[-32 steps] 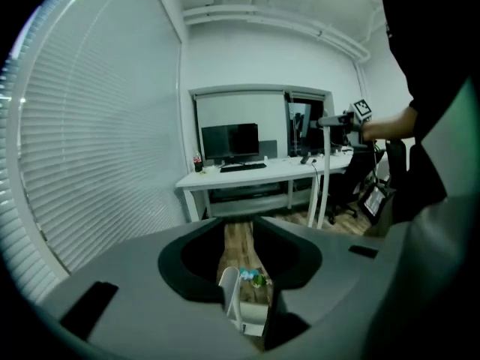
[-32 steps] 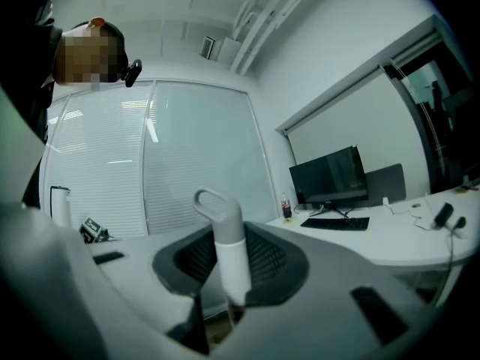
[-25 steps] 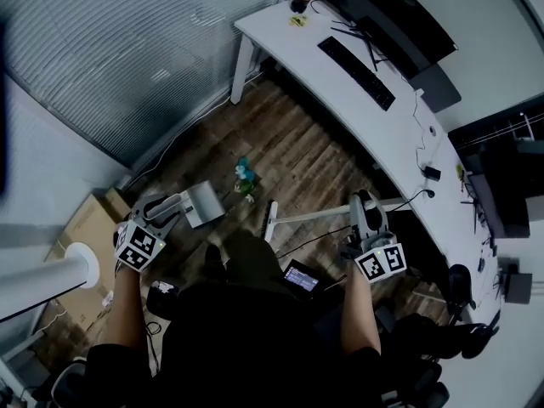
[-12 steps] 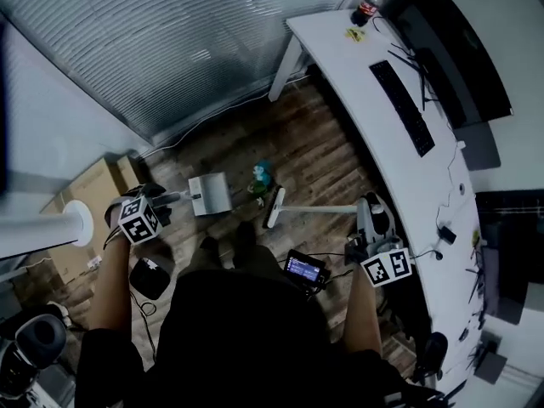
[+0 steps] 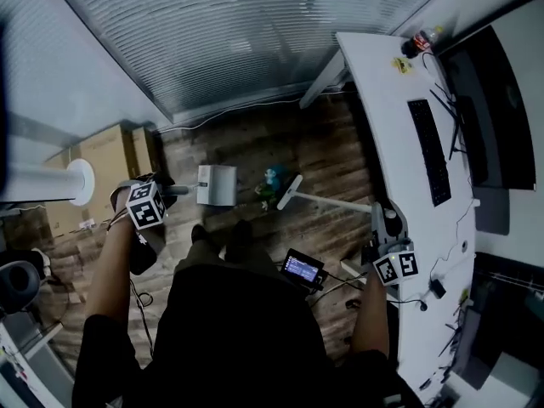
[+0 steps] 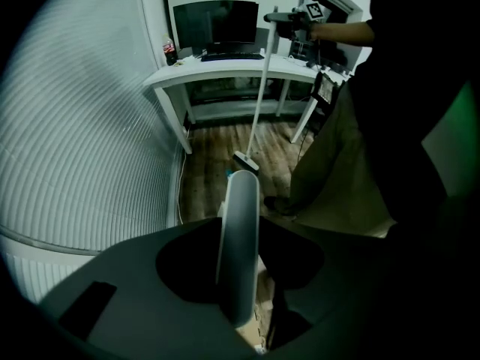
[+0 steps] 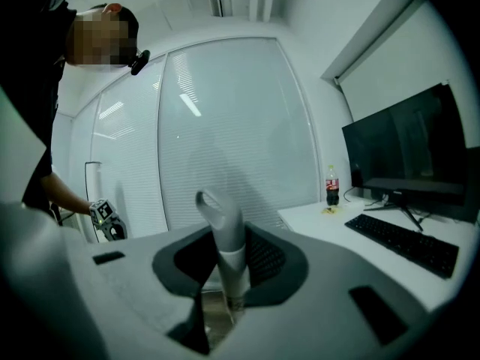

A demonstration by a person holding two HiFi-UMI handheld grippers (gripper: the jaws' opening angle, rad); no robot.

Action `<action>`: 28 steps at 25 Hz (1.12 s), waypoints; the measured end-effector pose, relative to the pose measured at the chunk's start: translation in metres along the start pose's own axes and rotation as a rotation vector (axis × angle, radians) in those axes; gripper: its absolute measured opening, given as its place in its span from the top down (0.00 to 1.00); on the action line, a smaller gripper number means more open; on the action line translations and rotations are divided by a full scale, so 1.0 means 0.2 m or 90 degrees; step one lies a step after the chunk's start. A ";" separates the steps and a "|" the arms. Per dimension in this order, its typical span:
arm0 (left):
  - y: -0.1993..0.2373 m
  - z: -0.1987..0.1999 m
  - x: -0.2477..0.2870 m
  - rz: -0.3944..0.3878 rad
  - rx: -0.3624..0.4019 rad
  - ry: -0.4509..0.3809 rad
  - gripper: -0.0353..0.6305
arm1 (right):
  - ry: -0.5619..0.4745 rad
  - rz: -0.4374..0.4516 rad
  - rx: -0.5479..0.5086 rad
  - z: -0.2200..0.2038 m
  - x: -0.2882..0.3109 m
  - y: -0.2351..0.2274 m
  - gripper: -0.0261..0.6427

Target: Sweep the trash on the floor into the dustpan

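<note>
A white dustpan (image 5: 217, 185) lies on the wood floor with its handle (image 6: 238, 238) standing between the jaws of my left gripper (image 5: 168, 194), which points steeply down; the jaws are closing on it. Blue-green trash (image 5: 272, 181) sits just right of the pan. The broom head (image 5: 291, 192) rests on the floor beside the trash, on the side away from the pan. Its white stick (image 5: 336, 204) slants back to my right gripper (image 5: 384, 221), shut on the grey broom handle (image 7: 223, 238). In the left gripper view the broom (image 6: 259, 88) stands upright in front of the desk.
A white desk (image 5: 382, 100) with a keyboard (image 5: 432, 147), monitor and bottle (image 5: 421, 41) runs along the right. Window blinds (image 5: 221, 32) close the far side. Cardboard boxes (image 5: 102, 155) and a white post (image 5: 51, 181) stand left. Cables trail by my feet.
The head view has swung round. My left gripper has sunk with the dustpan toward the floor. The right gripper has carried the broom handle sideways, and the broom head now lies closer to the trash.
</note>
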State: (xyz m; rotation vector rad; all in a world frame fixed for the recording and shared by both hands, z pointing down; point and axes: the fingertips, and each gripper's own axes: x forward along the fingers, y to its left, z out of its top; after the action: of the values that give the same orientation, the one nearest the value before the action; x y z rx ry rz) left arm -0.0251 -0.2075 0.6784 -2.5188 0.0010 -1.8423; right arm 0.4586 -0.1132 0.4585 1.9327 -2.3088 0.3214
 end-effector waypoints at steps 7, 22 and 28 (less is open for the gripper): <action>-0.07 0.03 0.00 -0.024 -0.060 -0.005 0.76 | 0.053 0.088 -0.121 -0.07 0.29 -0.07 0.84; -0.36 0.06 0.01 -0.029 -0.195 -0.046 0.76 | 0.093 0.297 -0.158 -0.52 0.69 0.41 0.83; -0.32 0.09 0.02 0.015 -0.196 -0.108 0.76 | 0.078 0.341 -0.049 -0.56 0.69 0.65 0.80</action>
State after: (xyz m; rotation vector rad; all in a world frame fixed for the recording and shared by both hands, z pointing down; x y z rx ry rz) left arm -0.0074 -0.1434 0.6788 -2.8540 0.3356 -1.7306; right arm 0.3012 -0.1978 0.5853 1.1938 -2.6694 0.3735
